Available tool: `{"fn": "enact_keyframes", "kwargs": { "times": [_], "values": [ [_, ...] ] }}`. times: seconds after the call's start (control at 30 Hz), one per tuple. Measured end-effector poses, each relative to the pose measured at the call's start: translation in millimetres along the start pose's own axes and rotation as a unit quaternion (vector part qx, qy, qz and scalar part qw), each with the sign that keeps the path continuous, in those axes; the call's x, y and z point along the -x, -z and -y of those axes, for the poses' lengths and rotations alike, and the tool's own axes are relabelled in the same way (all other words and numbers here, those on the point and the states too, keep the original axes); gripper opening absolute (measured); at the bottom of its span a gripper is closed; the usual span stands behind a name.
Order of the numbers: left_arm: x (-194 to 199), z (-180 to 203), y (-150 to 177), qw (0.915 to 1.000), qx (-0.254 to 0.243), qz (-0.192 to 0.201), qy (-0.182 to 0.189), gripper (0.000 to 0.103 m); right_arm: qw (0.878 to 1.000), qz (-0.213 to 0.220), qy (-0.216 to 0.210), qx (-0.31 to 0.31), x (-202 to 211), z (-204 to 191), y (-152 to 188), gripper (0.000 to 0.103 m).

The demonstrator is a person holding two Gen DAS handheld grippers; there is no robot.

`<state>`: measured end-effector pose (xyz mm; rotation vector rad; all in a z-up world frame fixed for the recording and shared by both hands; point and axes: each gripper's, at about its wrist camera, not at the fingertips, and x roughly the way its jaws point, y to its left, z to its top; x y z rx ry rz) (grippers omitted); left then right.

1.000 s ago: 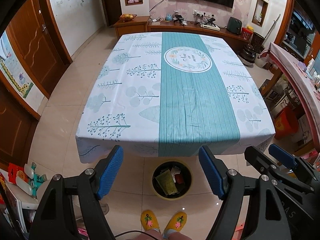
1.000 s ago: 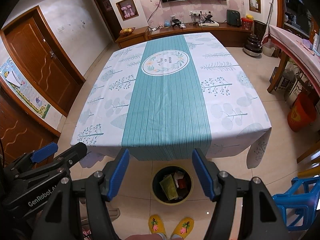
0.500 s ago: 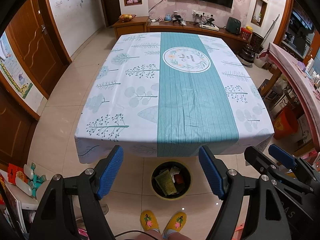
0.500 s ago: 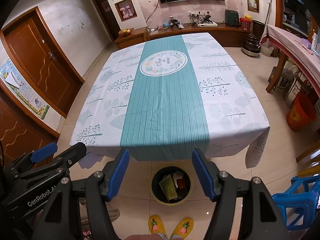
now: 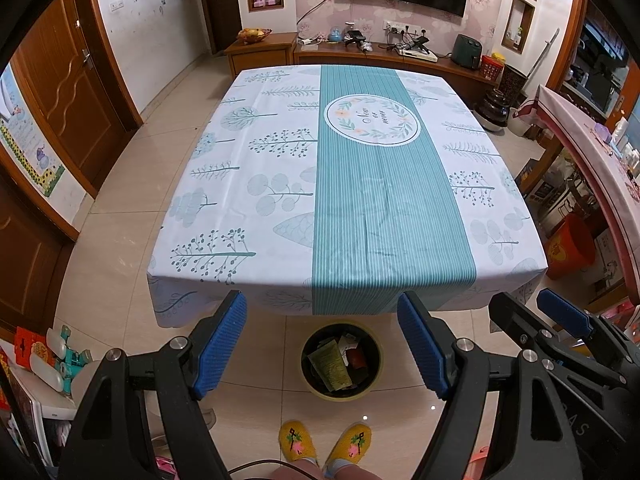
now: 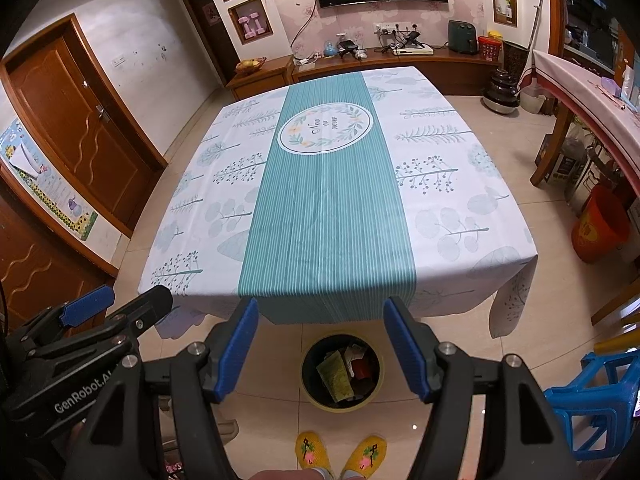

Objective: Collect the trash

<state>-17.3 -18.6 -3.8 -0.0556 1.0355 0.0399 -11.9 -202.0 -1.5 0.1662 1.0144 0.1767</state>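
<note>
A round black bin [image 5: 341, 361] [image 6: 340, 372] with a yellow rim stands on the floor just in front of the table. Inside it lie several wrappers, among them a green packet [image 5: 331, 365] [image 6: 337, 374] and a red piece. My left gripper [image 5: 326, 340] hangs above the bin, open, nothing between its blue pads. My right gripper [image 6: 322, 344] is beside it, also open with nothing in it. Each gripper shows at the edge of the other's view. The table [image 5: 280, 208] [image 6: 440, 200] wears a white and teal cloth with nothing lying on it.
A person's feet in yellow slippers [image 5: 326, 444] [image 6: 340, 454] stand on the tiled floor behind the bin. A blue plastic stool [image 6: 592, 400] is at the right, an orange bucket [image 6: 598, 230] further back. Toys and boxes [image 5: 44, 360] crowd the left. A wooden sideboard lines the far wall.
</note>
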Motion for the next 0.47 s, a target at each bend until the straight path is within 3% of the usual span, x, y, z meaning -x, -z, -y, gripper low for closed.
{"fn": "enact_keyframes", "kwargs": {
  "times": [0.47],
  "values": [
    [0.7,0.6,-1.6,1.0,-0.001,-0.001,0.0,0.076,1.0,0.0,0.0,0.0,-0.1,0.0,-0.1,0.066]
  ]
}}
